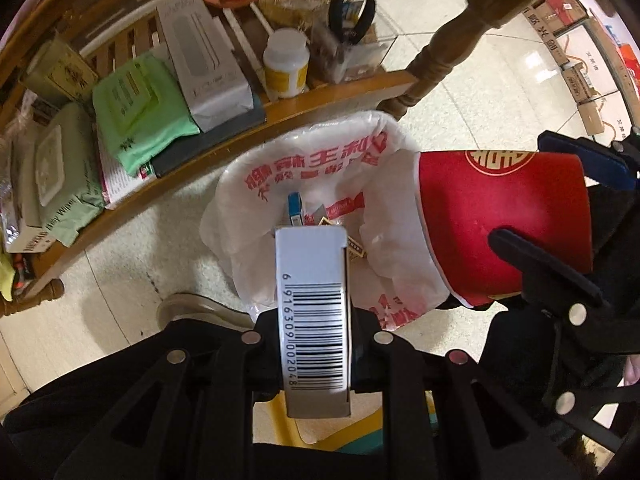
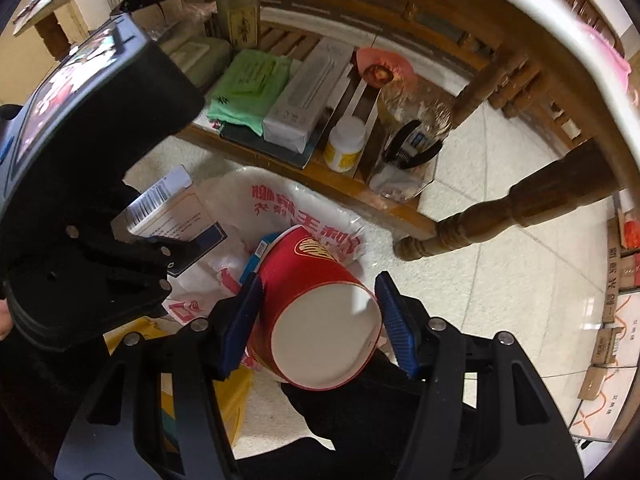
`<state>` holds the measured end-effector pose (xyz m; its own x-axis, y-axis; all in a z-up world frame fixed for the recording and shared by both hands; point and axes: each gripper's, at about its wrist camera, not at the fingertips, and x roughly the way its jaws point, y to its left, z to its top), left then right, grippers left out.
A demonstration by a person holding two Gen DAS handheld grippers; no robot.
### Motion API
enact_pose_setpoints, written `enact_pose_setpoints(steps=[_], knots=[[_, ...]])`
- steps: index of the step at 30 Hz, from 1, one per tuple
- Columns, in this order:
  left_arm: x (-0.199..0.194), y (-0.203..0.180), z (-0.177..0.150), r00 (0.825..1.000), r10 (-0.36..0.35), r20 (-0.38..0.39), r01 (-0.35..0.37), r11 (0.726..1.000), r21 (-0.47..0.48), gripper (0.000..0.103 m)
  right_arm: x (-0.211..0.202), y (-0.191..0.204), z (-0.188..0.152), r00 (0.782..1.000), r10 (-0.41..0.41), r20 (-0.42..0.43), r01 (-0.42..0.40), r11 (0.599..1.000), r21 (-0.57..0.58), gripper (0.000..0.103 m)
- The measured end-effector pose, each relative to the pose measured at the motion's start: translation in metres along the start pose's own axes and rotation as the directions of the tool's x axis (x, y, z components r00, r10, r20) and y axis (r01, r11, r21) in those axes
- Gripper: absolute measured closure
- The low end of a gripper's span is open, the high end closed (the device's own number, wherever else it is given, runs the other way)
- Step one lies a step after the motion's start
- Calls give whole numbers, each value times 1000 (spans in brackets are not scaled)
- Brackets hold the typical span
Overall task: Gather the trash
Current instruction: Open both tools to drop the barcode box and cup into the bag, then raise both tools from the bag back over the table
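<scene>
Left wrist view: left gripper [image 1: 316, 336] clamps white barcode box [image 1: 314, 300] at frame center, above white trash bag [image 1: 320, 160]. Right gripper [image 2: 320, 320] grips red paper cup [image 2: 316, 300] over bag, center frame.

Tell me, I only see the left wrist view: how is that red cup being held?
Observer: The right gripper clamps the cup between two blue pads, one on each side.
Operator: What is at the cup's end that I can't see?
Observer: A plain white round face, turned toward the right camera. I cannot tell whether it is the mouth or the base.
Operator: And the box, does it show anything besides the barcode?
Observer: The box has a broad pale face with fine print and a dark blue patch at one corner.
</scene>
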<state>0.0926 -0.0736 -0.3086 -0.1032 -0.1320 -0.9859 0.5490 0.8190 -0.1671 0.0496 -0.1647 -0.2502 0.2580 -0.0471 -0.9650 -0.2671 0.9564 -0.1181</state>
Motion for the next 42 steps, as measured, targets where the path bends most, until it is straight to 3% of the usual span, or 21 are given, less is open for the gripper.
enact_pose_setpoints(steps=[12,17,29,30,31,33,42], knots=[[58,19,20,990,-96,-101,89,994,-71,83,69,-6,6,994,5,-109,-7,1000,-18,45],[82,23,27,984,-91,-156,78,993,-90,83,93,-6,7,988,17,-154,-21,1000,-21,45],[94,21,29,982,-57,-181,44,996,-75,82,123,2,5,973,51,-226,-57,998,-22,44],[94,22,30,983,-42,-181,30,997,-70,79,124,3,5,972,52,-228,-60,998,-25,44],[94,22,30,983,-29,-182,17,998,-65,67,125,2,6,971,57,-231,-64,998,-25,44],[95,23,32,982,17,-187,-27,998,-54,56,126,2,6,972,42,-232,-50,998,-26,39],[89,25,31,985,39,-167,-47,998,-44,48,124,-6,7,971,53,-233,-52,999,9,36]])
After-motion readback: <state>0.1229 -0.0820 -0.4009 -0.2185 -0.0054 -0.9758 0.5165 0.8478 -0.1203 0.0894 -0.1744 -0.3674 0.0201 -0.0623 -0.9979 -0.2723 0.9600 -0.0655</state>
